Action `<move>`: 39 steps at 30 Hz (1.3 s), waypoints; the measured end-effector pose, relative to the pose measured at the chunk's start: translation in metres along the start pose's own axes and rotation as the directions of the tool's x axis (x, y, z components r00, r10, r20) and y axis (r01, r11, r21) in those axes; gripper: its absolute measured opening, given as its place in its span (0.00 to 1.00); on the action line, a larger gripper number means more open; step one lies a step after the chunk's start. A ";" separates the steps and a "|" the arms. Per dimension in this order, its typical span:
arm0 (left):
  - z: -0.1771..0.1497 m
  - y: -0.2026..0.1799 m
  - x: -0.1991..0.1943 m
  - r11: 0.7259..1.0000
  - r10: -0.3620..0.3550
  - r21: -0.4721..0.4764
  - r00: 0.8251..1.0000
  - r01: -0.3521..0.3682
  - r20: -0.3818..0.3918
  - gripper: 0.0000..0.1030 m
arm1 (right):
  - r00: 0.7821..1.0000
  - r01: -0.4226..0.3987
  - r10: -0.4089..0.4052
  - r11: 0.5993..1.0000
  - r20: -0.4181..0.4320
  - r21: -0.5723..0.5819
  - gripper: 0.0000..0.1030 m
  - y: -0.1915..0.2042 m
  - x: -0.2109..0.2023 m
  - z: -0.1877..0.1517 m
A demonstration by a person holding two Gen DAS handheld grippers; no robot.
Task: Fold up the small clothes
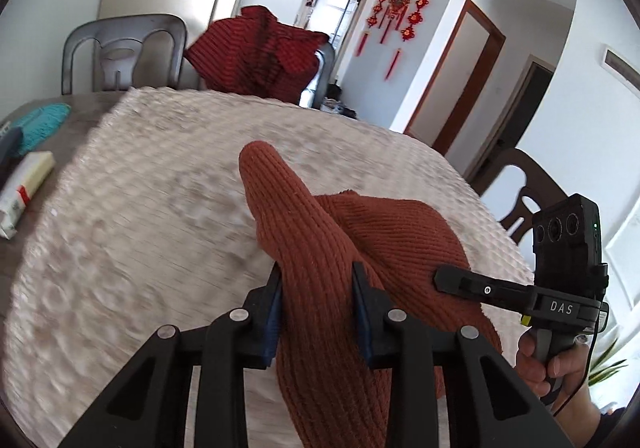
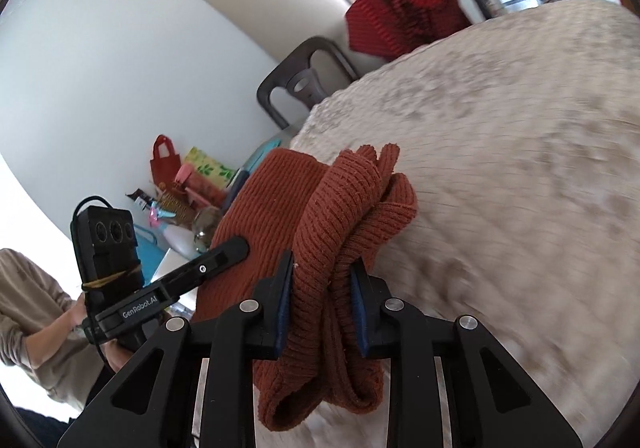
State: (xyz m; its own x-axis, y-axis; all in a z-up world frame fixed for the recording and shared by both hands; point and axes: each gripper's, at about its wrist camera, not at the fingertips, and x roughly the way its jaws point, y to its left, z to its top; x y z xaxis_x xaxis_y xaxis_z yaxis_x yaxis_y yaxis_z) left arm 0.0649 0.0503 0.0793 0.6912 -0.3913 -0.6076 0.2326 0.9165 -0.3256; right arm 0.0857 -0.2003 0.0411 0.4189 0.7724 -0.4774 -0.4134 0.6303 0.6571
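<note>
Item: rust knit garment [image 1: 320, 288] | left tool [image 1: 316, 308] and right tool [image 2: 322, 304] both clenched on it (bunched) | risk: layers slipping, fold skewing over surface [image 1: 140, 208]

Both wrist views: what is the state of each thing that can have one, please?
Left gripper: jaws shut on the rust knit garment.
Right gripper: jaws shut on the same garment, bunched in folds.
Rust knit garment: held at two places, partly lifted.
Red garment: draped over a chair back.
</note>
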 end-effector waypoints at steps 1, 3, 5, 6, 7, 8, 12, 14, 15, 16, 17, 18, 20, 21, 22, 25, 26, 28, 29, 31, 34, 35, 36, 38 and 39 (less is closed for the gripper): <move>0.002 0.006 0.000 1.000 0.011 0.007 1.000 -0.011 0.002 0.32 | 1.000 -0.006 0.006 1.000 -0.007 -0.006 0.25 0.003 0.011 0.002; 0.006 0.016 0.004 0.999 0.031 0.007 1.000 -0.031 0.004 0.32 | 1.000 -0.021 0.021 1.000 -0.009 -0.001 0.25 0.004 0.022 0.003; 0.004 0.029 0.011 0.999 0.047 0.008 0.999 -0.046 -0.004 0.32 | 1.000 -0.026 0.026 1.000 -0.015 0.002 0.26 0.000 0.034 0.002; 0.002 0.035 0.016 0.998 0.056 0.005 0.998 -0.056 -0.016 0.33 | 1.000 -0.016 0.016 1.000 -0.026 0.005 0.26 -0.004 0.041 0.002; -0.001 0.041 0.024 0.998 0.069 -0.007 0.997 -0.070 -0.037 0.33 | 0.999 0.003 -0.003 1.000 -0.043 0.013 0.28 -0.009 0.046 0.000; -0.006 0.049 0.029 0.996 0.088 -0.021 0.995 -0.089 -0.056 0.35 | 0.997 0.045 -0.044 0.999 -0.066 0.021 0.28 -0.016 0.052 -0.003; -0.024 0.063 0.026 0.990 0.097 -0.099 0.994 -0.102 -0.060 0.39 | 0.995 0.067 -0.064 0.997 -0.070 0.044 0.32 -0.028 0.042 -0.006; -0.028 0.062 0.007 0.987 0.112 -0.110 0.994 -0.113 -0.016 0.39 | 0.994 0.099 -0.099 0.995 -0.043 -0.004 0.32 -0.019 0.028 -0.005; -0.029 0.061 -0.002 0.986 0.120 -0.114 0.993 -0.119 0.000 0.39 | 0.993 0.108 -0.109 0.994 -0.034 -0.026 0.32 -0.014 0.026 -0.004; -0.030 0.060 -0.010 0.985 0.127 -0.118 0.992 -0.124 0.013 0.39 | 0.993 0.114 -0.116 0.992 -0.022 -0.055 0.32 -0.007 0.021 -0.003; -0.031 0.059 -0.017 0.984 0.136 -0.123 0.990 -0.132 0.027 0.39 | 0.992 0.124 -0.125 0.988 -0.003 -0.093 0.32 0.003 0.014 -0.004; -0.032 0.056 -0.024 0.983 0.141 -0.123 0.989 -0.135 0.040 0.39 | 0.992 0.128 -0.128 0.984 0.008 -0.123 0.32 0.010 0.012 -0.003; -0.034 0.047 -0.032 0.986 0.134 -0.108 0.989 -0.127 0.057 0.39 | 0.991 0.132 -0.130 0.973 0.020 -0.188 0.32 0.026 0.011 -0.006; -0.035 0.043 -0.032 0.988 0.126 -0.099 0.990 -0.120 0.060 0.39 | 0.991 0.134 -0.133 0.966 0.016 -0.223 0.32 0.033 0.012 -0.009; -0.039 0.037 -0.032 0.990 0.112 -0.087 0.992 -0.107 0.059 0.39 | 0.990 0.139 -0.144 0.956 0.002 -0.258 0.32 0.039 0.015 -0.014; -0.054 0.030 -0.016 0.995 0.078 -0.063 0.997 -0.077 0.012 0.39 | 0.974 0.186 -0.220 0.916 -0.058 -0.356 0.26 0.046 0.030 -0.037; -0.061 0.030 -0.006 0.994 0.087 -0.060 0.996 -0.088 -0.019 0.38 | 0.967 0.200 -0.244 0.909 -0.076 -0.365 0.26 0.041 0.035 -0.041; -0.068 0.028 0.000 0.993 0.112 -0.042 0.993 -0.113 -0.024 0.38 | 0.954 0.222 -0.275 0.913 -0.116 -0.343 0.24 0.027 0.041 -0.044; -0.068 0.025 -0.002 0.992 0.120 -0.029 0.993 -0.121 -0.021 0.38 | 0.961 0.206 -0.253 0.925 -0.111 -0.319 0.24 0.024 0.037 -0.041; -0.065 0.023 -0.006 0.992 0.123 -0.036 0.992 -0.123 -0.020 0.38 | 0.958 0.226 -0.272 0.911 -0.091 -0.344 0.24 0.028 0.031 -0.038; -0.061 0.022 -0.015 0.991 0.124 -0.041 0.992 -0.123 0.001 0.38 | 0.959 0.234 -0.276 0.896 -0.061 -0.377 0.24 0.039 0.023 -0.039; -0.059 0.022 -0.016 0.991 0.126 -0.039 0.992 -0.126 0.007 0.38 | 0.963 0.230 -0.267 0.893 -0.043 -0.387 0.24 0.043 0.020 -0.038; -0.054 0.022 -0.015 0.991 0.128 -0.039 0.992 -0.128 0.011 0.38 | 0.964 0.231 -0.263 0.891 -0.030 -0.391 0.24 0.045 0.019 -0.037; -0.042 0.023 -0.010 0.990 0.135 -0.033 0.990 -0.135 0.024 0.38 | 0.964 0.241 -0.265 0.890 -0.010 -0.387 0.24 0.048 0.023 -0.028; -0.038 0.021 -0.007 0.991 0.135 -0.027 0.990 -0.134 0.031 0.38 | 0.963 0.249 -0.269 0.891 0.000 -0.380 0.24 0.046 0.027 -0.021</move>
State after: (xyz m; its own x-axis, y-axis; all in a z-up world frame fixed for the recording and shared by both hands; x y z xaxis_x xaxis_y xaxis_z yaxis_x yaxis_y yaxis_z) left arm 0.0387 0.0695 0.0491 0.7368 -0.2616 -0.6235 0.1192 0.9579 -0.2611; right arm 0.0609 -0.1485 0.0463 0.5144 0.5742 -0.6370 -0.5714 0.7833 0.2446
